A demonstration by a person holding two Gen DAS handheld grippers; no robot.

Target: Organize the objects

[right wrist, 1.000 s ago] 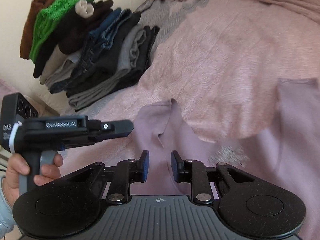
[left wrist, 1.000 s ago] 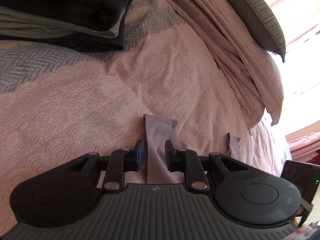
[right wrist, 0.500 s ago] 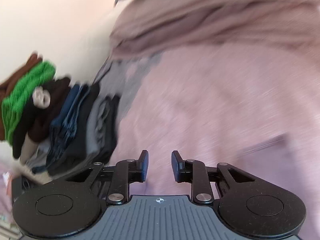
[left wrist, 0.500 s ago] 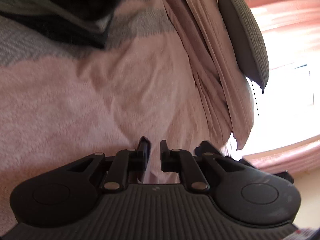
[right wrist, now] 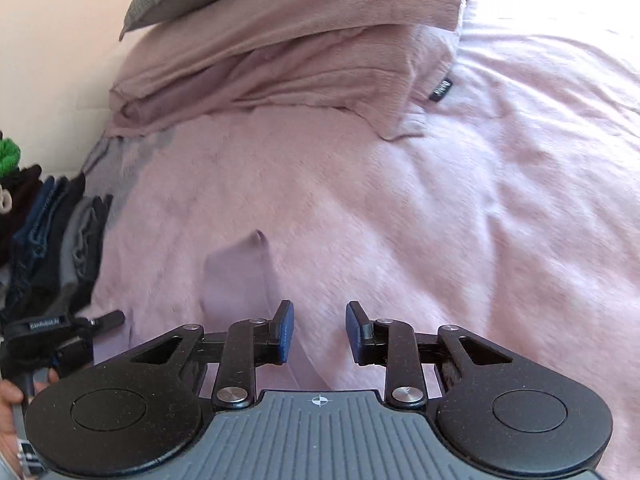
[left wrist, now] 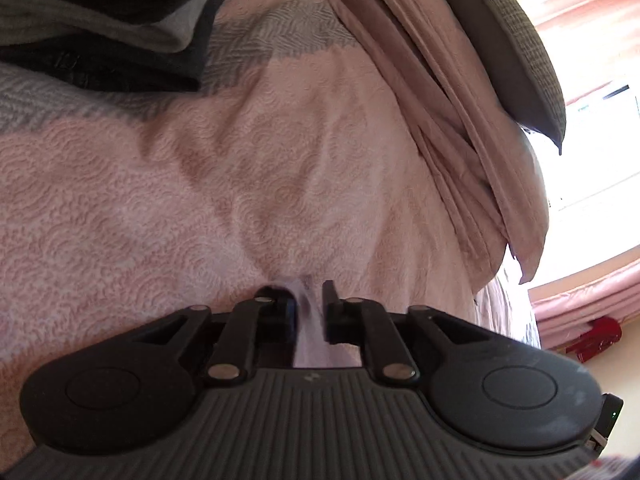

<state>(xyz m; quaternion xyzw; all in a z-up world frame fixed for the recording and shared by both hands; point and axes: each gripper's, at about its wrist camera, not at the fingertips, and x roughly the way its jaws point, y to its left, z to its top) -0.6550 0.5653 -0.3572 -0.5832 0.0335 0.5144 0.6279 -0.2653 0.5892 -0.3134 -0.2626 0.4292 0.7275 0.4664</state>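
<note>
Since a second ago both my cameras have swung: my left view has dropped low against the bed, and my right view has turned up toward the pillows, with the stacked clothes sliding out to the left edge.

My left gripper (left wrist: 309, 312) now has a narrow gap between its fingers, with a strip of the lilac garment (left wrist: 310, 340) running up between them at lower centre of the frame. Whether the pads truly pinch the cloth I cannot tell; it fills most of the gap and looks blurred. Beyond my fingertips the pink bedspread (left wrist: 200, 200) rises in a crease just above the garment's end. Folded dark clothes (left wrist: 100, 32) sit on it at the upper left, and a pink pillow (left wrist: 460, 140) with a grey cushion (left wrist: 512, 48) leaning on it runs down the right side.

My right gripper (right wrist: 319, 332) has its fingers spread well apart, holding nothing. That lilac garment (right wrist: 240, 276) lies flat on the bedspread (right wrist: 440, 220) in my right view, just left of my left fingertip (right wrist: 286, 332) and passing under it toward the bottom of the frame. At the lower left edge my left hand (right wrist: 8, 396) grips the other gripper's handle, beside the stack of folded clothes (right wrist: 52, 248). Pillows (right wrist: 280, 60) fill the upper middle.
</note>
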